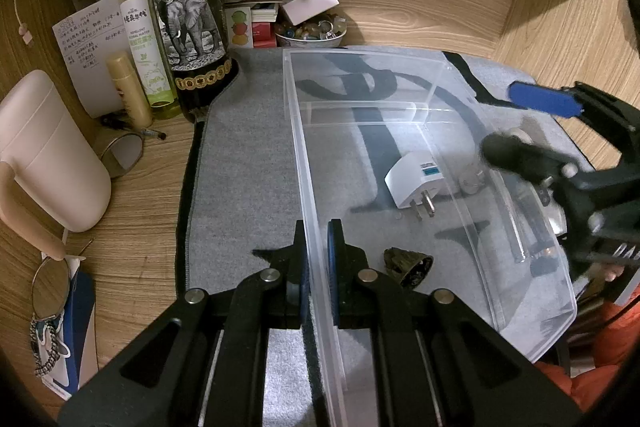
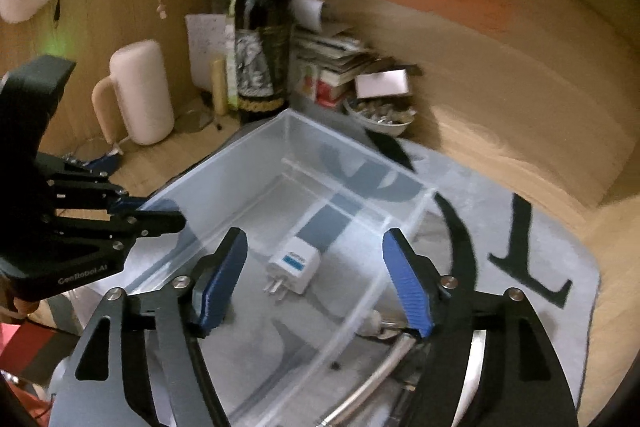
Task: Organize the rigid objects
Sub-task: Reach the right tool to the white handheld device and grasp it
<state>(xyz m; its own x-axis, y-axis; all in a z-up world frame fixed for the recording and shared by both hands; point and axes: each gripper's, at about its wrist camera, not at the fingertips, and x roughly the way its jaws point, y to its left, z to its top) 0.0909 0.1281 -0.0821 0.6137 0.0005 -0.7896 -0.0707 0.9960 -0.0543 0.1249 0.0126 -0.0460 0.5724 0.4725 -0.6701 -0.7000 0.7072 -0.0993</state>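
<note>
A clear plastic box [image 1: 297, 123] lies on a grey mat [image 1: 248, 167]. My left gripper [image 1: 318, 239] is shut on the box's near left wall, one finger outside and one inside. In the box lie a white plug adapter [image 1: 416, 183] and a small dark ribbed piece [image 1: 408, 264]. My right gripper [image 2: 315, 235] hangs open above the box [image 2: 224, 163], its blue pads [image 2: 408, 279] wide apart. The plug adapter [image 2: 294, 263] rests on the box floor below them, untouched. The right gripper [image 1: 516, 125] shows over the box's right side, and the left gripper [image 2: 160, 215] at the left wall.
A dark wine bottle [image 1: 188, 27], a green spray bottle [image 1: 144, 39] and a pale pink jug [image 1: 48, 155] stand left of the mat. A bowl of stones [image 1: 312, 33] and stacked books sit behind the box. Metal utensils [image 2: 384, 359] lie by its right wall.
</note>
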